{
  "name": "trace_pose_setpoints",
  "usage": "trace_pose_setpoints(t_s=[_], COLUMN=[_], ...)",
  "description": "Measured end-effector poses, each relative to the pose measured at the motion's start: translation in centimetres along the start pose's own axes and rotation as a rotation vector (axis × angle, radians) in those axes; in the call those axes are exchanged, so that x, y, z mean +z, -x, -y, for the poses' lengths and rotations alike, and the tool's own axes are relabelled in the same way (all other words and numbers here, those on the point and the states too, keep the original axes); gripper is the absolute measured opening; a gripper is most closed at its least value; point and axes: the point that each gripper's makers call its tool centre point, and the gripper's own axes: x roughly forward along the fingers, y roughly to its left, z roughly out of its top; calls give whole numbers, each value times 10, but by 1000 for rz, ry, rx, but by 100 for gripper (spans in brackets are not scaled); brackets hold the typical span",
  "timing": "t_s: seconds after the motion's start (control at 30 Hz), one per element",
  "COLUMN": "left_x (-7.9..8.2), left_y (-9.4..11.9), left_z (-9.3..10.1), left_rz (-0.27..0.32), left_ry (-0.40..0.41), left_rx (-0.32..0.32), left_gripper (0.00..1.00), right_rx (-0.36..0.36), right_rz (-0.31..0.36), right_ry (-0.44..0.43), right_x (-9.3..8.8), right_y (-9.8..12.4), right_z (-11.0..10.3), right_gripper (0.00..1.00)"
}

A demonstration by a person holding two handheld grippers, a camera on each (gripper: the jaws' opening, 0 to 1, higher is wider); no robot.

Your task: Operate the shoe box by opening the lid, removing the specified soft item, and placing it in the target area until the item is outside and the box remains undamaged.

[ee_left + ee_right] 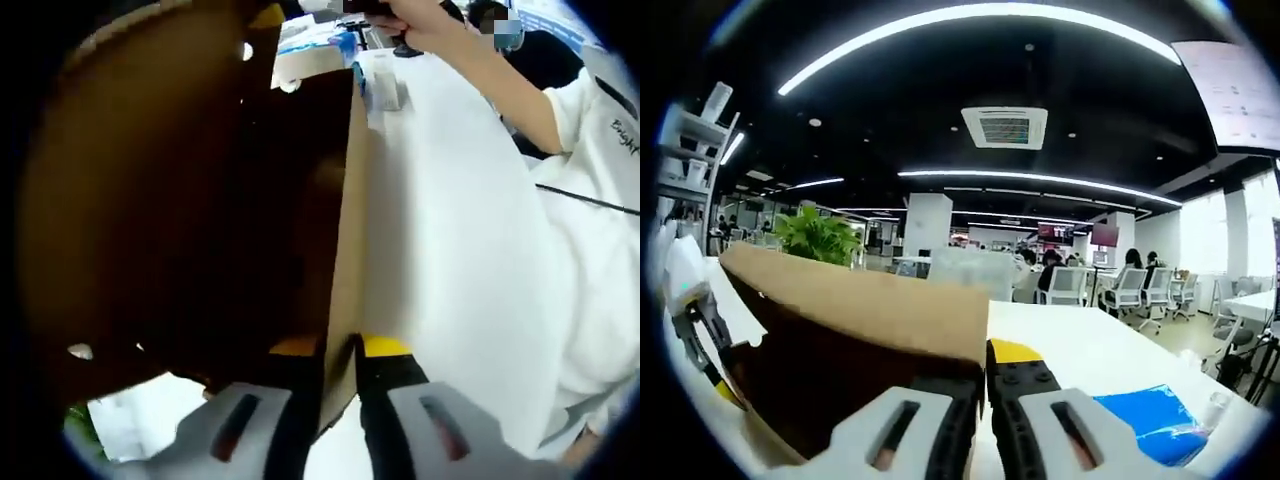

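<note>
Shoe box lid point(180, 200), brown cardboard, is pinched along its edge by both tools. In the left gripper view we see our left tool point(340, 385) clenched on the thin cardboard edge, its black jaws with yellow tips pressed against either face of the panel. From that grip the panel runs up the middle of the view, its pale outer edge standing against the white bench point(450, 230); the inner brown face spreads to the left, and a dark hollow lies beside it, too shadowed for us to tell what it holds. Farther up the bench sit a small grey object point(385, 93) and some blue and white items, too blurred to name. A person in a white shirt point(600, 150) stands at the right, one hand point(425, 25) reaching over the far end of the bench.

In the right gripper view we see our right tool point(985, 385) likewise clamped on the cardboard edge, one yellow tip showing on the right jaw. The lid slopes away up and to the left; beyond its far end appears the left tool point(695, 320). A blue sheet point(1150, 420) lies on the bench just right of the tool. A green plant point(820, 237) stands behind the lid, with office chairs point(1130, 285) and ceiling lights point(970, 20) beyond.
</note>
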Motion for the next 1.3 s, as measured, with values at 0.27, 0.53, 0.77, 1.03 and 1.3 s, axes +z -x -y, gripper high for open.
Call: trace_pose_setpoints(t_s=[0.27,0.53,0.77,1.03,1.3], left_x=[4,18,29,31,39], left_y=[4,12,21,24,35], left_z=[-4,-6,-12,-15,-13], left_rz=[96,304,476,518,634], left_ry=[116,183,314,365,402], left_rx=[5,6,31,57,31], left_gripper=[14,15,20,23,23], right_rx=[-3,-13,-27,-25,-34], right_rz=[19,22,22,21,25], right_ry=[18,-1,38,47,57], right_x=[-1,-2,-4,-4,-5], right_y=[3,4,5,5,5], right_z=[-4,-3,-4,-4,-5], right_gripper=[0,0,0,0,0])
